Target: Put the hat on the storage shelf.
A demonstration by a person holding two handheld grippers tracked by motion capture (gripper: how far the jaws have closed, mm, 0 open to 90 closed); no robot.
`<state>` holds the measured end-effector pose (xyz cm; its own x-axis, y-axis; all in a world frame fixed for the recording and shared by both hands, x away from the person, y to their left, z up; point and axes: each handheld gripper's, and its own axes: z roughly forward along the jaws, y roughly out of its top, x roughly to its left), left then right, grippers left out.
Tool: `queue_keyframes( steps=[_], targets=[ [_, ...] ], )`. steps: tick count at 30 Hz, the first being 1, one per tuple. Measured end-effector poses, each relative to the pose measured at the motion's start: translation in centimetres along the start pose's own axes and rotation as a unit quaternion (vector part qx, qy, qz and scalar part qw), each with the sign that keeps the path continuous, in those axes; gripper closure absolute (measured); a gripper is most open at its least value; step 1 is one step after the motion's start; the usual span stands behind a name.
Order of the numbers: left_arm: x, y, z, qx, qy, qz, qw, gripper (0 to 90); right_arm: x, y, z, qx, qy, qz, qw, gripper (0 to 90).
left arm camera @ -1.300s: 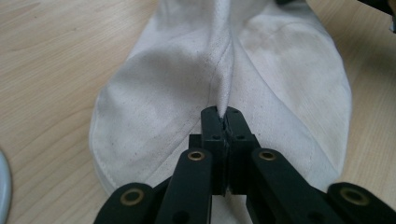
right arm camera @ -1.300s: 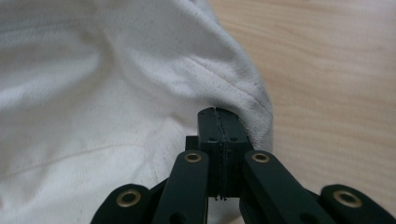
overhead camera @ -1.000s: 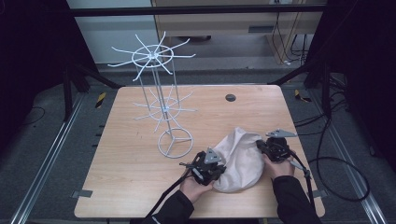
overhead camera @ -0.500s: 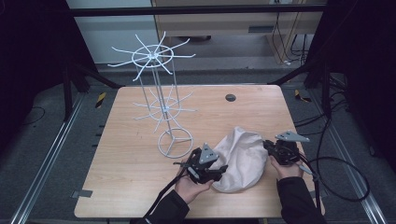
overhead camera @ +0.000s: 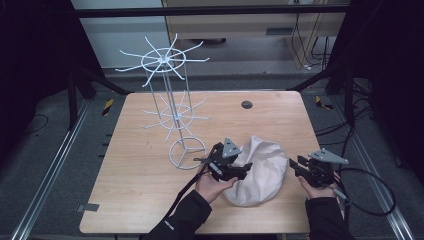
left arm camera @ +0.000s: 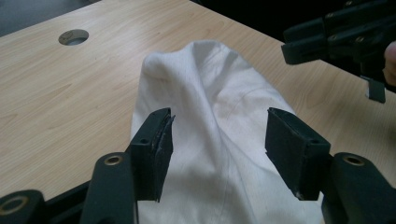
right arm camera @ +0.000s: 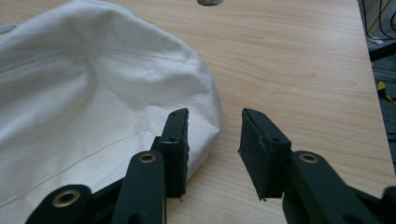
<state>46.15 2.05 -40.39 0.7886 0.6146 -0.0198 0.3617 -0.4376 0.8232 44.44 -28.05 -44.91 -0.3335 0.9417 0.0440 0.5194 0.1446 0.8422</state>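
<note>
A crumpled white cloth [overhead camera: 260, 167] lies on the wooden table [overhead camera: 140, 165] near its front right. My left gripper [overhead camera: 244, 169] sits at the cloth's left edge. In the left gripper view its jaws [left arm camera: 219, 135] stand wide apart above the cloth [left arm camera: 215, 93] without pressing it; they have just been opening. My right gripper [overhead camera: 296, 166] is off the cloth's right edge. Its jaws [right arm camera: 215, 126] have just been opening too, with bare wood between them and the cloth's hem [right arm camera: 93, 93] beside the left jaw. The right gripper [left arm camera: 336, 37] also appears beyond the cloth.
A white wire rack [overhead camera: 172, 100] with spoke arms stands left of the cloth on a ring base [overhead camera: 187, 152], close to my left hand. A round cable hole [overhead camera: 246, 104] sits at the table's far side. The table's right edge [overhead camera: 325, 200] is near my right gripper.
Both grippers let go of the cloth and opened. The right gripper drew away to the right, off the cloth; the left one lifted a little. The cloth settled flatter on the table.
</note>
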Motion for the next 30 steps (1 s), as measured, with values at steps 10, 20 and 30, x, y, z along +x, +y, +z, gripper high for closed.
queue_keyframes(
  steps=[10, 20, 30],
  targets=[
    [3.0, -3.3, -6.2, -0.001, 0.028, -0.005, 0.9996, 49.6, 2.8, 1.9, -1.2, -0.013, 0.037, 0.002, 0.9992, 54.8],
    [6.1, -7.1, -13.4, -0.012, 0.085, -0.028, 0.9959, 49.6, 6.9, 3.5, -1.0, 0.006, 0.064, -0.002, 0.9979, 48.8],
    [10.5, -11.6, -16.2, -0.011, 0.145, -0.072, 0.9867, 45.0, 9.6, 4.8, 0.5, 0.020, 0.064, -0.003, 0.9977, 44.4]
  ],
)
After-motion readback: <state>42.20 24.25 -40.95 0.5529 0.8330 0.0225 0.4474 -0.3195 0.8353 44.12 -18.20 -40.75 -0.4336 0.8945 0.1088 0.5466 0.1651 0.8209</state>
